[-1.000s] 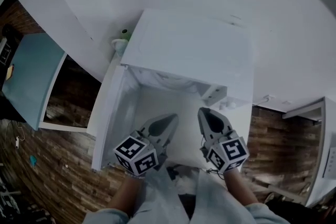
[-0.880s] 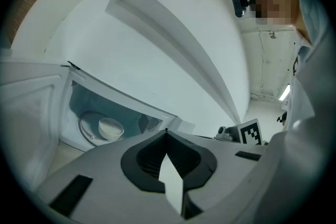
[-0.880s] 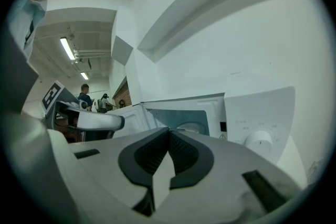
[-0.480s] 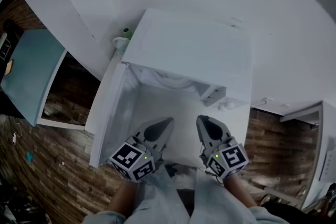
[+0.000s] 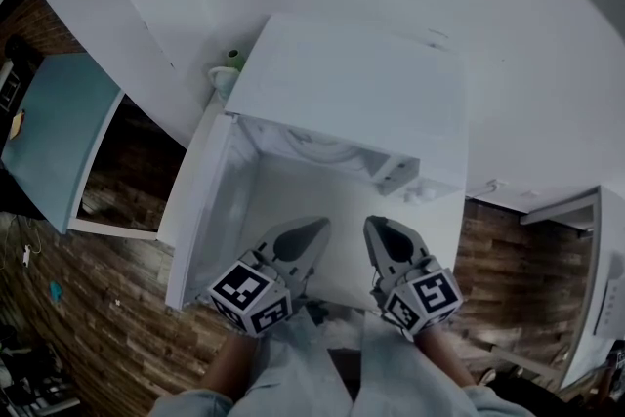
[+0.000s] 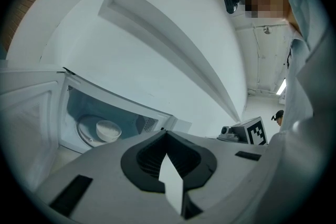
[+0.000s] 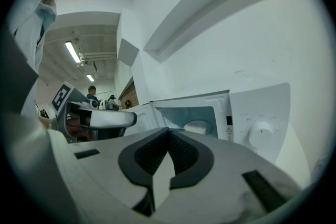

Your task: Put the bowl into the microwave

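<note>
A white microwave [image 5: 352, 98] stands with its door [image 5: 195, 220] swung open to the left. The white bowl [image 6: 107, 129] sits on the turntable inside, and shows in the right gripper view as the bowl [image 7: 198, 126] through the opening. My left gripper [image 5: 314, 229] and right gripper [image 5: 377, 228] hover side by side in front of the opening, apart from the bowl. Both are shut with nothing between the jaws, as the left gripper [image 6: 167, 135] and right gripper [image 7: 169, 131] views show close up.
The microwave's control panel with a round dial [image 7: 261, 134] is right of the opening. A small green object [image 5: 232, 63] sits behind the microwave's left corner. A teal panel [image 5: 54, 137] lies at the far left, a white cabinet [image 5: 605, 288] at the right, over wood flooring [image 5: 107, 308].
Both grippers have stayed shut and nearly still in front of the open microwave; they sit very slightly lower in the head view.
</note>
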The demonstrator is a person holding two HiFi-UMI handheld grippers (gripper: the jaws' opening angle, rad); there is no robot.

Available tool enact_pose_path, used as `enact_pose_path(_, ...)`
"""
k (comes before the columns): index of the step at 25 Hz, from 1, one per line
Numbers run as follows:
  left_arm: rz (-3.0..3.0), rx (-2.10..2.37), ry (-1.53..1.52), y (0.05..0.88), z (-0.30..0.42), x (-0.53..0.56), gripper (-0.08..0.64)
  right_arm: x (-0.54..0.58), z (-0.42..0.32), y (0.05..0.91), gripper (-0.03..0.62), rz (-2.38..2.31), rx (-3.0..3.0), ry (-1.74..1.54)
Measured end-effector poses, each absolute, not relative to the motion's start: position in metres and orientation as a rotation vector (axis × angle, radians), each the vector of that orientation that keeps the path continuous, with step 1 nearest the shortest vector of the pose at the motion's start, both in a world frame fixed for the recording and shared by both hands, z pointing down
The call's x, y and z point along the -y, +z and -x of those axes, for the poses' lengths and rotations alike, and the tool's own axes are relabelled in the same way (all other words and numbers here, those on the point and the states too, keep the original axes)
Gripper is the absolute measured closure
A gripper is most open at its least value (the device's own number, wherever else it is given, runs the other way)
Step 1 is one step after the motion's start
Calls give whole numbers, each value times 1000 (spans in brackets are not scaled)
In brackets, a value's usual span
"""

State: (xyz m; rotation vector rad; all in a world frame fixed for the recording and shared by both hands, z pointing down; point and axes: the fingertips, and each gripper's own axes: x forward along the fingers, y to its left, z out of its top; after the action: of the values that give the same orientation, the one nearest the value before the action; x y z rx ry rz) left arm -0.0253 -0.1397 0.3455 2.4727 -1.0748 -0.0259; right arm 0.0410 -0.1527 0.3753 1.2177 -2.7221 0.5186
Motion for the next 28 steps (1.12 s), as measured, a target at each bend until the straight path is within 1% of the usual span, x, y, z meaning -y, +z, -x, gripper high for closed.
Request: enact_pose_path(28, -2458, 1055, 8, 352, 22, 137, 561, 148, -29, 381, 591, -1154, 2711, 524)
